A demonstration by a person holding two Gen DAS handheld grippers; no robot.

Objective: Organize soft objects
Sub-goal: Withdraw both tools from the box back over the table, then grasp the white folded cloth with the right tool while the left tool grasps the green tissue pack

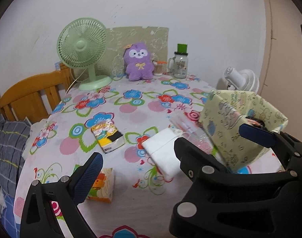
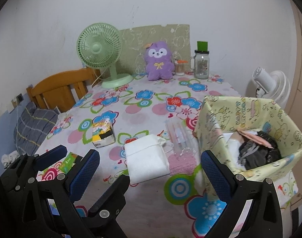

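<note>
A pale yellow patterned box [image 2: 248, 130] stands at the table's right, holding dark cloth [image 2: 258, 152] and white items. A white folded cloth pack [image 2: 145, 158] lies mid-table, beside a clear plastic sleeve [image 2: 180, 138]. A yellow tissue pack [image 2: 102, 134] lies to the left; an orange-green pack [image 1: 103, 184] sits near the front. A purple plush [image 2: 159, 61] sits at the back. My right gripper [image 2: 149, 168] is open above the white pack. My left gripper [image 1: 170, 152] is open; in the right wrist view it shows at the lower left [image 2: 71, 158].
A green desk fan [image 2: 103, 51], a glass jar with green lid [image 2: 201, 63] and a toothpick holder [image 2: 179, 67] stand along the back. A white fan [image 2: 270, 87] is behind the box. A wooden bed frame [image 2: 59, 87] and grey pillow [image 2: 31, 127] lie left of the table.
</note>
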